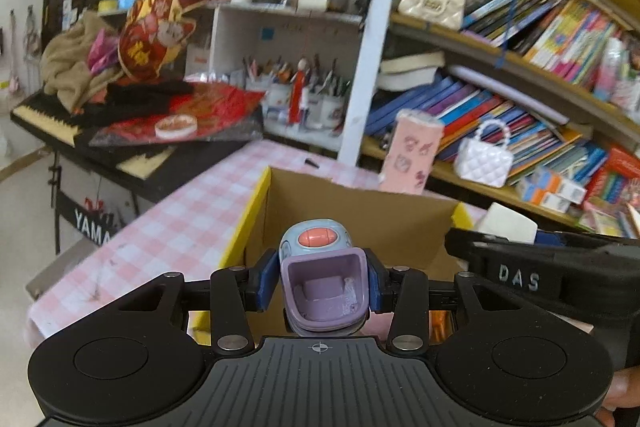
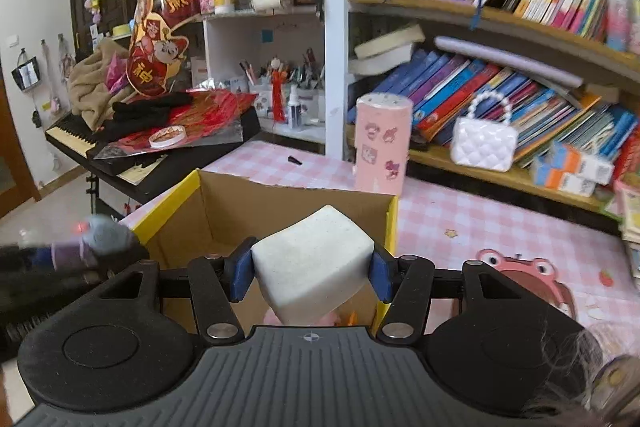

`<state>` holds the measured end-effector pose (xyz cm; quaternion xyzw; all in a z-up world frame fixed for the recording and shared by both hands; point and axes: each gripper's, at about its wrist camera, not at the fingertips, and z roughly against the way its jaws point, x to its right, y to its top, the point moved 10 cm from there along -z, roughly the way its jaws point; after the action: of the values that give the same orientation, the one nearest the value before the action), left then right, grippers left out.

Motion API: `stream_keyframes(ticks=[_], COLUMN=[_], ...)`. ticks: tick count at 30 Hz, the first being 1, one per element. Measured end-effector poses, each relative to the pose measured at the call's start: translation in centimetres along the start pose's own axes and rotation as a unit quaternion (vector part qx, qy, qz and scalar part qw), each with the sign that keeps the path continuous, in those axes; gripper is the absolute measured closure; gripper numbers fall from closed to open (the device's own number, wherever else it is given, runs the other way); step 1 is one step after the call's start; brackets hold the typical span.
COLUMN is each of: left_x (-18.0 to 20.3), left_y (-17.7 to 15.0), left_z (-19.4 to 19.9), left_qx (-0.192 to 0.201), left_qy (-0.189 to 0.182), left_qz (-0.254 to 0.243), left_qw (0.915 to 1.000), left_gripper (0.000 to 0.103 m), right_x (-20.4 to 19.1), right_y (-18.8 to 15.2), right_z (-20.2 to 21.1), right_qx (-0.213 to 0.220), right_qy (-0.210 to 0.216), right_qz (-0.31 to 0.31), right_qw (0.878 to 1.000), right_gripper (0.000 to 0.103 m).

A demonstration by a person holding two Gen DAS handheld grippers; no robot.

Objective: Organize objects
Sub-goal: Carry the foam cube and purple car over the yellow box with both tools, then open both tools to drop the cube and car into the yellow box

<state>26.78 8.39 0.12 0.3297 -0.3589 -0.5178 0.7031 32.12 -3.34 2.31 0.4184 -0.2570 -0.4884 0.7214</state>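
Both tongs are loaded and hang over the same cardboard box (image 2: pixel 280 219). Left gripper (image 1: pixel 323 281) is clamped on a small purple and blue toy (image 1: pixel 322 275), its blue pads pressing the toy's two sides; the toy's long axis runs forward along the fingers, with the open purple end toward the camera and the blue end with the orange button pointing away. Right gripper (image 2: pixel 310 277) is clamped on a white block (image 2: pixel 312 263), held across its width and tilted, one corner down.

What the coming move seems to turn on is the drop — the box opening lies directly ahead of and below each set of fingers. From the left wrist view, the box's brown interior (image 1: pixel 360 227) fills the space just beyond the toy, and the right gripper's black body sits close on the right. From the right wrist view, the block is over the near part of the opening, with the box's yellow rim just right of the fingers and the left gripper with its toy (image 2: pixel 96 239) off to the left, near the left rim.

Neither hand looks clearly nearer. My judgement is that each load could be released straight down, but the tongs are close enough to risk bumping.
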Motion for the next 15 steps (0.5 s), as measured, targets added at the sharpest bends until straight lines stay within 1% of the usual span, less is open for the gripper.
stream_keyframes(ticks=[3,7,11,15], left_x=[0.0,-0.3,-0.4,-0.2], left_y=[-0.3,-1.0,-1.8,-2.6], left_z=[-2.4,-4.6,-5.7,-6.4], left_qx=[-0.018,-0.046,-0.064,-0.079], left_qy=[0.016,0.04,0.056,0.071], left_qz=[0.007,-0.002,-0.013,-0.033], left_qw=[0.9997,0.9981,0.9963,0.9938], left_gripper=[0.061,0.061,0.061,0.061], right_x=[0.2,-0.4,-1.3,-2.7], right_y=[0.6,1.4,0.9,0.3], right_z=[-2.8,-5.9,-9.0,-11.0], right_qx=[-0.028,-0.047,-0.093,-0.121], right_qy=[0.015,0.031,0.054,0.074], right_qz=[0.002,0.037,0.052,0.081], right_qw=[0.999,0.998,0.993,0.987], right_gripper=[0.05,0.05,0.05,0.05])
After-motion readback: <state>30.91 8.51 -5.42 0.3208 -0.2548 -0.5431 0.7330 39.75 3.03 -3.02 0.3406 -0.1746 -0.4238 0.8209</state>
